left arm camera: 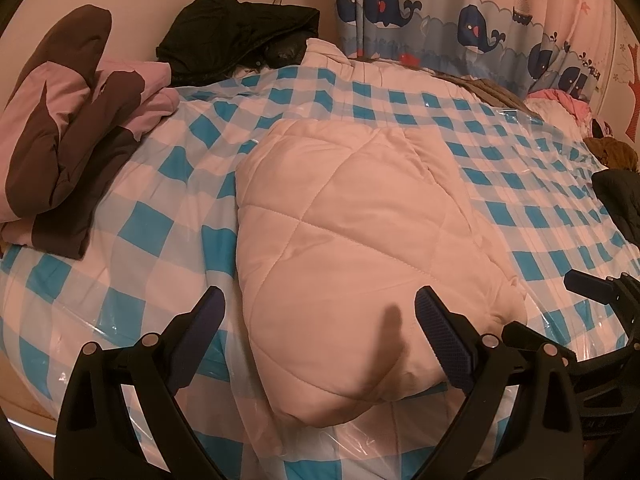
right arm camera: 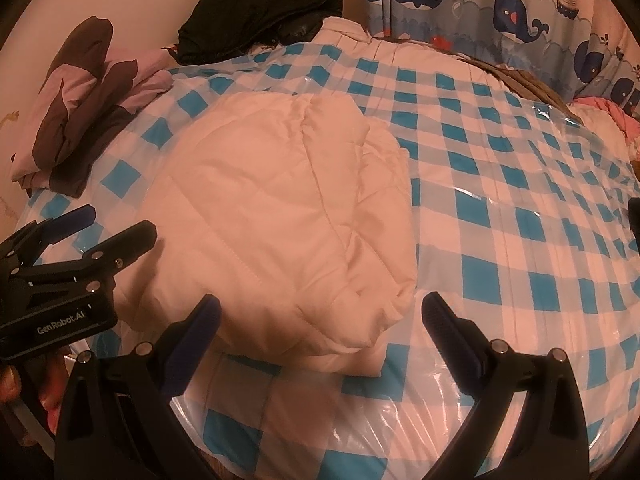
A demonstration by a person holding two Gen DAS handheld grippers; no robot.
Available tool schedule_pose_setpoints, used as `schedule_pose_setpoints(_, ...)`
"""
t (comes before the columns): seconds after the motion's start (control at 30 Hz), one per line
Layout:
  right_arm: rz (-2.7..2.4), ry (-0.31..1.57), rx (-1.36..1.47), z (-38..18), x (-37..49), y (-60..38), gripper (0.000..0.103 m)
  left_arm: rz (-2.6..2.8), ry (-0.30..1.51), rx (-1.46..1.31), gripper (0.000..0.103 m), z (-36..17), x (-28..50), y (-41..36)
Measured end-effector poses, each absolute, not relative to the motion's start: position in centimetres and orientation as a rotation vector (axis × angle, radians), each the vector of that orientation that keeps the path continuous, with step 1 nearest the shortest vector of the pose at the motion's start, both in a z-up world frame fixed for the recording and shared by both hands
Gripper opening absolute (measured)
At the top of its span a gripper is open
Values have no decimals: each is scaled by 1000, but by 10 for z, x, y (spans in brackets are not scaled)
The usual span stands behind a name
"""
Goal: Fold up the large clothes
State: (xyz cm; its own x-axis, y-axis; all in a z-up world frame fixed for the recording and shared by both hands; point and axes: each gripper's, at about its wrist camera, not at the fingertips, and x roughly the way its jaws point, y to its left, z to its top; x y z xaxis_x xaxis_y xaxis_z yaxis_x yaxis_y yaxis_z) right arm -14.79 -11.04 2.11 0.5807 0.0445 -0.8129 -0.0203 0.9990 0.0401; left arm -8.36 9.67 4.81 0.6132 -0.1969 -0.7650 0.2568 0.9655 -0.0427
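Observation:
A cream quilted garment (left arm camera: 360, 240) lies folded into a thick bundle on the blue-and-white checked plastic sheet (left arm camera: 160, 220) that covers the bed. My left gripper (left arm camera: 320, 304) hovers open over the bundle's near end, and its right finger casts a shadow on the fabric. In the right wrist view the same garment (right arm camera: 272, 208) lies centre-left, with my right gripper (right arm camera: 320, 304) open just above its near right corner and holding nothing. The left gripper (right arm camera: 108, 226) shows at the left edge beside the bundle, its fingers apart. The right gripper (left arm camera: 600, 284) pokes in at the right edge of the left wrist view.
A brown-and-pink duvet (left arm camera: 68, 128) is piled at the left. A black jacket (left arm camera: 240, 32) lies at the back by the wall. A whale-print curtain (left arm camera: 460, 12) hangs behind. Pink clothes (left arm camera: 568, 104) and a dark item (left arm camera: 620, 200) sit at the right. Checked sheet (right arm camera: 520, 200) stretches to the right.

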Motion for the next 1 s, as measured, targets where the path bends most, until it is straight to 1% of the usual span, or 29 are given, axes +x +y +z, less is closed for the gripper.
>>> schedule_pose_setpoints(1.0,46,960,25,16,-150,-108,96,-260,878,77,92,47,-84,97)
